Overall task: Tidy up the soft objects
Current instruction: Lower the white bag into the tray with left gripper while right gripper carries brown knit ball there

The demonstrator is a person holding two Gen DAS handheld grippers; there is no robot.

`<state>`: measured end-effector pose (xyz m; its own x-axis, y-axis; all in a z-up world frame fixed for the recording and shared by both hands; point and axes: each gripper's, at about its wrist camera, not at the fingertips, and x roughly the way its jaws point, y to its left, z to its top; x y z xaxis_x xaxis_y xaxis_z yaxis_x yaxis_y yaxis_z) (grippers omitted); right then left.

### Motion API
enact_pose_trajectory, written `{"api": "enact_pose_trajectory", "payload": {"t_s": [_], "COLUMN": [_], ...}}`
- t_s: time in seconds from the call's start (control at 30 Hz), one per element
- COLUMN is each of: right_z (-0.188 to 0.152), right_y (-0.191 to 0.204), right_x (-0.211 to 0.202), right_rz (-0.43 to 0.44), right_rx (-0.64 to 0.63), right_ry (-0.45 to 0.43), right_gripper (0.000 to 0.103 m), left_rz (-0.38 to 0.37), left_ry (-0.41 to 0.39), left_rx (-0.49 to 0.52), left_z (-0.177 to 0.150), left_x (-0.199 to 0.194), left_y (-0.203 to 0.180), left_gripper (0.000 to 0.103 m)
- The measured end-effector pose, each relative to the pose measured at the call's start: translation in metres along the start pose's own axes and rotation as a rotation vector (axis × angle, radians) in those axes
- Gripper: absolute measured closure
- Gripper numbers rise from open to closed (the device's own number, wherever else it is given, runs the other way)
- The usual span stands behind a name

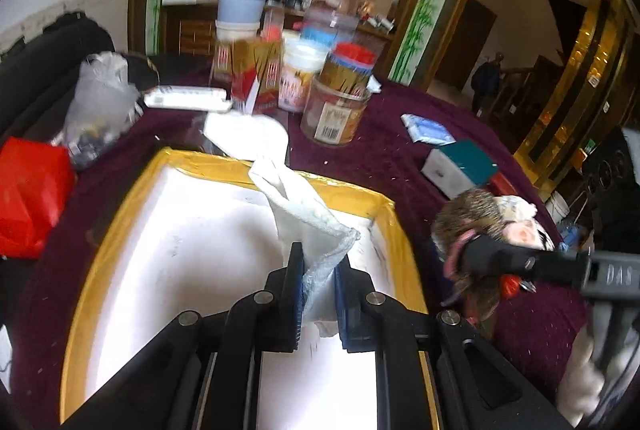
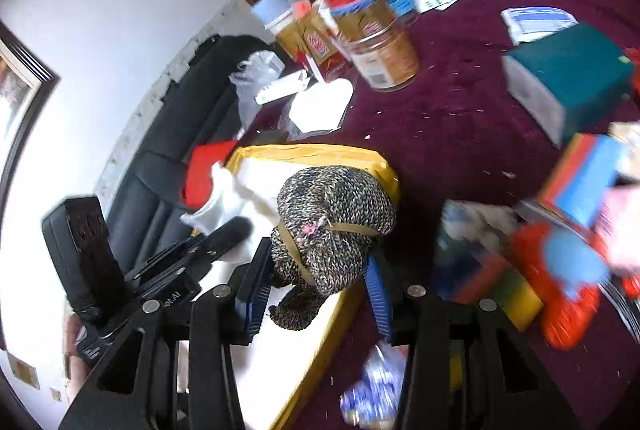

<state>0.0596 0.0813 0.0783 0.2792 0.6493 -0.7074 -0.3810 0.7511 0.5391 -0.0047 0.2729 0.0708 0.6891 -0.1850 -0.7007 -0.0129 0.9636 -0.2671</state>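
Two claws at work: left claw (image 1: 318, 290) clenched on a white cloth (image 1: 304, 213), hanging over the white yellow-rimmed box (image 1: 120, 213), presumably for dropping inside. Right claw (image 2: 316, 294) clamped around a speckled knit bundle (image 2: 332, 222), held above the box's corner, off the maroon table (image 2: 460, 133), likely bound there too.
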Motion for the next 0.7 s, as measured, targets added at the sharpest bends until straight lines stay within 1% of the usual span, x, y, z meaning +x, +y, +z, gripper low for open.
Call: {"api": "enact_pose_trajectory", "payload": {"t_s": [0.07,0.13,0.17,0.2,0.27,0.3,0.4,0.43,0.47,0.53,0.57,0.63,0.7], "right_z": [0.005,0.009,0.01,0.011,0.012,0.013,0.011,0.009,0.006,-0.004,-0.01,-0.024,-0.041], "right_y": [0.004,0.008,0.01,0.012,0.015,0.017,0.022,0.023,0.023,0.021,0.018,0.011,-0.001], "right_x": [0.019,0.033,0.039,0.043,0.043,0.041,0.028,0.022,0.012,-0.012,-0.025,-0.054,-0.085], "right_rz": [-0.026,-0.063,-0.077,-0.086,-0.115,-0.137,-0.16,-0.168,-0.177,-0.195,-0.2,-0.212,-0.23], "right_rx": [-0.01,-0.024,-0.039,-0.053,-0.081,-0.094,-0.132,-0.142,-0.151,-0.156,-0.151,-0.142,-0.129], "right_ry": [0.023,0.033,0.035,0.035,0.019,0.008,-0.027,-0.038,-0.054,-0.096,-0.119,-0.169,-0.225], "right_gripper": [0.06,0.06,0.058,0.056,0.053,0.048,0.041,0.04,0.04,0.038,0.035,0.031,0.022], "left_rz": [-0.003,-0.005,-0.006,-0.012,-0.022,-0.01,-0.019,-0.016,-0.014,-0.022,-0.024,-0.043,-0.049], "left_ry": [0.02,0.035,0.04,0.04,0.027,0.015,0.001,-0.003,-0.011,-0.031,-0.04,-0.047,-0.045], "left_rx": [-0.031,-0.069,-0.092,-0.108,-0.13,-0.131,-0.131,-0.13,-0.123,-0.102,-0.091,-0.06,-0.026], "left_z": [0.004,0.007,0.007,0.007,0.008,0.009,0.008,0.007,0.005,0.0,-0.004,-0.01,-0.013], "left_x": [0.014,0.022,0.026,0.027,0.025,0.023,0.013,0.009,0.002,-0.009,-0.017,-0.029,-0.037], "left_y": [0.005,0.012,0.015,0.017,0.019,0.019,0.018,0.017,0.015,0.009,0.004,-0.009,-0.025], "left_gripper": [0.09,0.087,0.079,0.064,0.051,0.05,0.048,0.048,0.048,0.044,0.042,0.04,0.039]}}
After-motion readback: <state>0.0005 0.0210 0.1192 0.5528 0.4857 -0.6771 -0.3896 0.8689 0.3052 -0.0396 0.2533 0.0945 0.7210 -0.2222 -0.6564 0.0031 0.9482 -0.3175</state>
